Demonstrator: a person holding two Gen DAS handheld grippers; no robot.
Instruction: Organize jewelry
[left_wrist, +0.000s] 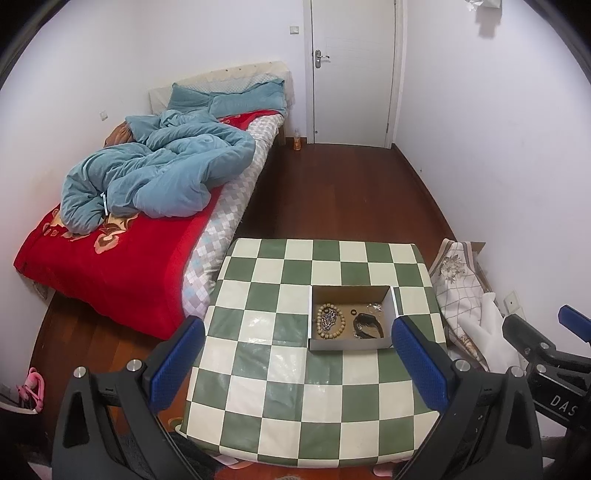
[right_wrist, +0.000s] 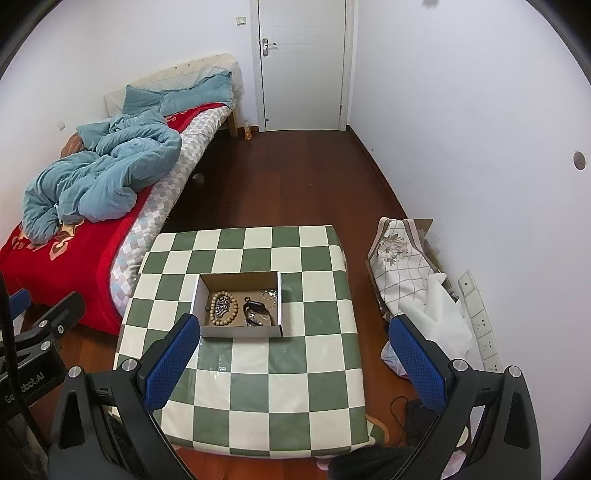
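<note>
Jewelry box (left_wrist: 351, 345) on checkered table (left_wrist: 266, 398), toward far right corner.
Holding bead bracelet (right_wrist: 224, 308), black watch (right_wrist: 258, 314); left gripper (left_wrist: 297, 362) and right gripper (right_wrist: 291, 360) hovering, fingers spread wide, empty.

Only the box (left_wrist: 351, 343) occupies the checkered table (left_wrist: 280, 387); bed (left_wrist: 110, 258) crowds left.

The small silvery pieces (left_wrist: 373, 307) in the cardboard box (left_wrist: 349, 345) are too tiny to identify, perhaps earrings; the bed (right_wrist: 22, 254) runs past the frame's left edge.

"DAS" on right tool (left_wrist: 565, 400); "bot.AI" on left tool (right_wrist: 27, 387)
</note>
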